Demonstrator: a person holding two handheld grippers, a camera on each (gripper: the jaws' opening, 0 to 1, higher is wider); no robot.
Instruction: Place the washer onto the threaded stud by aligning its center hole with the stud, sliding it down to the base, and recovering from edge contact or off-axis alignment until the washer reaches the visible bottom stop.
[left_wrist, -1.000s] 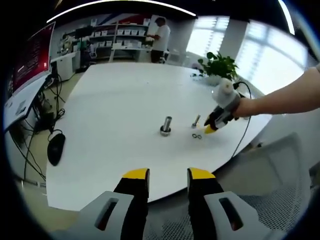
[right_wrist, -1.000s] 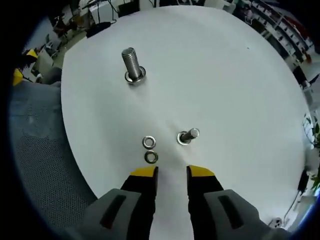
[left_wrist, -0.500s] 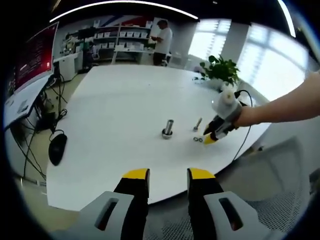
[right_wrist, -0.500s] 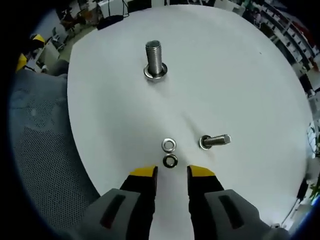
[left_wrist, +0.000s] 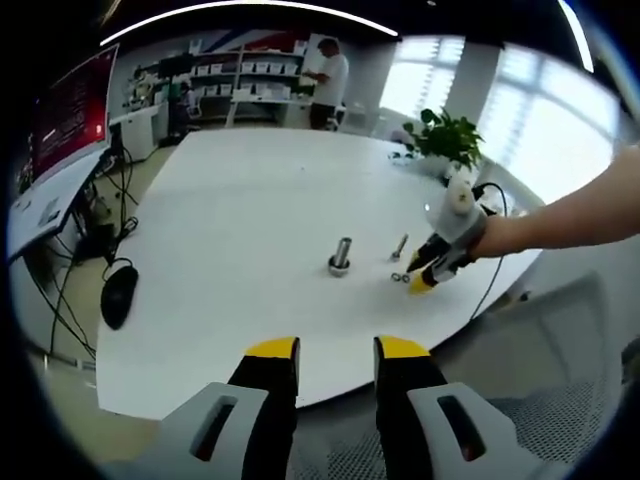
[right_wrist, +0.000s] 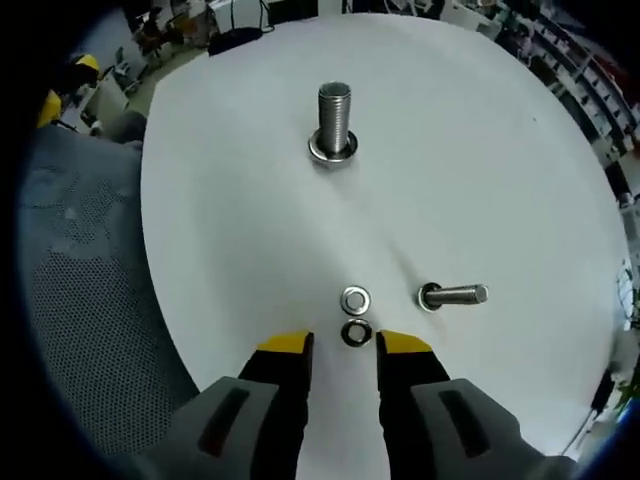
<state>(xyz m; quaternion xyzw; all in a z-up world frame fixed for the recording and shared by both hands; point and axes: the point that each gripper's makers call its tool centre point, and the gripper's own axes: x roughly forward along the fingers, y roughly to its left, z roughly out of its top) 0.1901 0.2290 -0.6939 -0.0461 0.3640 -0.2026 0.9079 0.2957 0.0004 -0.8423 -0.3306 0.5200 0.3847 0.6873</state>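
An upright threaded stud (right_wrist: 334, 120) stands on the white table (right_wrist: 500, 170), seen farther off as the stud (left_wrist: 341, 256) in the left gripper view. Two small washers lie close together: one washer (right_wrist: 355, 300) and a darker washer (right_wrist: 356, 333) nearest my right gripper (right_wrist: 344, 346), which is open, its yellow tips flanking that washer just above the table. A second bolt (right_wrist: 453, 295) lies on its side to the right. The right gripper (left_wrist: 424, 277) also shows beside the washers (left_wrist: 399, 277). My left gripper (left_wrist: 336, 349) hovers open over the table's near edge, holding nothing.
A grey mesh chair (right_wrist: 70, 270) sits beside the table edge. A computer mouse (left_wrist: 115, 296) and cables lie at the left. A potted plant (left_wrist: 446, 140) stands at the far side, with a person (left_wrist: 326, 80) by shelves. A cable (left_wrist: 492, 270) trails from the right gripper.
My right gripper has crept forward and turned slightly, so the washers now sit right at its tips. The left gripper has barely moved.
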